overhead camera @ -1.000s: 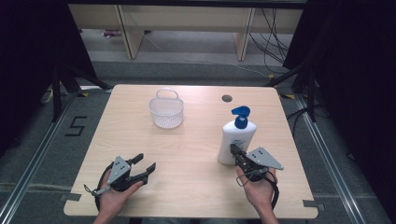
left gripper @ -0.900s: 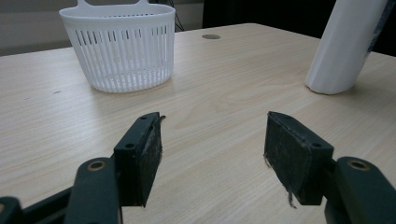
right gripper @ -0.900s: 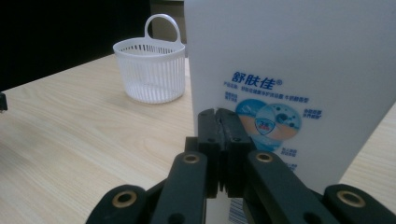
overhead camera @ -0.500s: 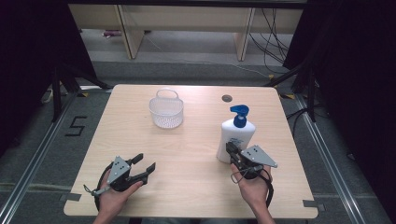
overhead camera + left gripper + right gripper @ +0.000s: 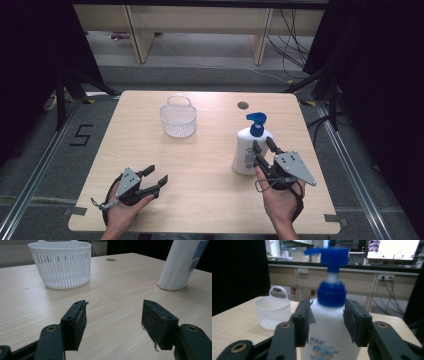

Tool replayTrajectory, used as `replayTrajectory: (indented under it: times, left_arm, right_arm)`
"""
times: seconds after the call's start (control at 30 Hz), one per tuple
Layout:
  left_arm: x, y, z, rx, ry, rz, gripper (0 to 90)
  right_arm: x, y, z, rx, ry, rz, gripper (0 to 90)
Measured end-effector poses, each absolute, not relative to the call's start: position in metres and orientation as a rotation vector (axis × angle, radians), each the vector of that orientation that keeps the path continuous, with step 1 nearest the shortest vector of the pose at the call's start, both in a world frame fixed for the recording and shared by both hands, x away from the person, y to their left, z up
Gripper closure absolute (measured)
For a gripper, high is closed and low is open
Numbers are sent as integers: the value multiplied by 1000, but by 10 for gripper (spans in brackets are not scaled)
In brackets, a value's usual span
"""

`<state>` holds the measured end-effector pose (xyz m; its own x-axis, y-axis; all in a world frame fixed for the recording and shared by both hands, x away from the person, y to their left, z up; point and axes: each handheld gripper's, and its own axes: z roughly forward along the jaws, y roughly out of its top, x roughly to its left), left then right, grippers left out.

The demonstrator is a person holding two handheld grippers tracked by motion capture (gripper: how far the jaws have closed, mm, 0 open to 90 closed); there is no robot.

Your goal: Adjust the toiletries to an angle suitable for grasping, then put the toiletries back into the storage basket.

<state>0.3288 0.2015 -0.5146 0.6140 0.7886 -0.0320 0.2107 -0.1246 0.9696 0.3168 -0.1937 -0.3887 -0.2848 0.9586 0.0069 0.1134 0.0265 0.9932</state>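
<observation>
left hand-held gripper (image 5: 152, 179): sitting low at the near left of the bench (image 5: 210, 200) in the person's left hand (image 5: 122, 210), its jaws spread wide with bare wood between the pads (image 5: 160, 323); it is gripping nothing.

basket (image 5: 178, 119): a white slatted plastic basket standing upright on the far left-centre of the bench, well apart from both grippers; through the slats in the left gripper view it is looking empty, though its floor is hard to make out.

hole (image 5: 243, 105): a small round dark opening sitting in the bench top beyond the bottle, near the far edge.

pump bottle (image 5: 248, 147): a white bottle with a blue pump head standing upright at the right-centre of the bench; whatever is inside is hidden by the opaque wall, and its label print is blurring in the right gripper view.

right hand-held gripper (image 5: 262, 146): held in the person's right hand (image 5: 280, 202), its two jaws sitting on either side of the bottle's upper body just below the blue collar; the pads are lying close against the white wall, but i cannot tell whether they are pressing it or standing just off it.

cut off: the bottle's base is lying behind the jaws in the right gripper view, and its top is running out of frame in the left gripper view.
</observation>
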Motion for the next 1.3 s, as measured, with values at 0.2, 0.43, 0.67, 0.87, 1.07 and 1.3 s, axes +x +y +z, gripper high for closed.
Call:
replayTrajectory:
  times: [0.2, 0.43, 0.67, 0.87, 1.07, 1.3]
  left_arm:
    - [330, 201, -515, 1657, 841, 603, 360]
    - [332, 199, -514, 1638, 851, 585, 358]
    - [334, 200, -507, 1649, 835, 611, 353]
    - [333, 196, -502, 1633, 806, 621, 352]
    - [324, 195, -500, 1634, 822, 626, 353]
    - [317, 199, -500, 1629, 865, 641, 353]
  right_arm:
    - [328, -189, -375, 1161, 1455, 1334, 459]
    - [337, -183, -372, 1166, 1465, 1316, 407]
    - [339, -189, -372, 1170, 1465, 1299, 403]
    - [334, -191, -369, 1165, 1478, 1294, 399]
    - [328, -192, -367, 1164, 1469, 1282, 390]
    - [329, -194, -371, 1166, 1470, 1294, 377]
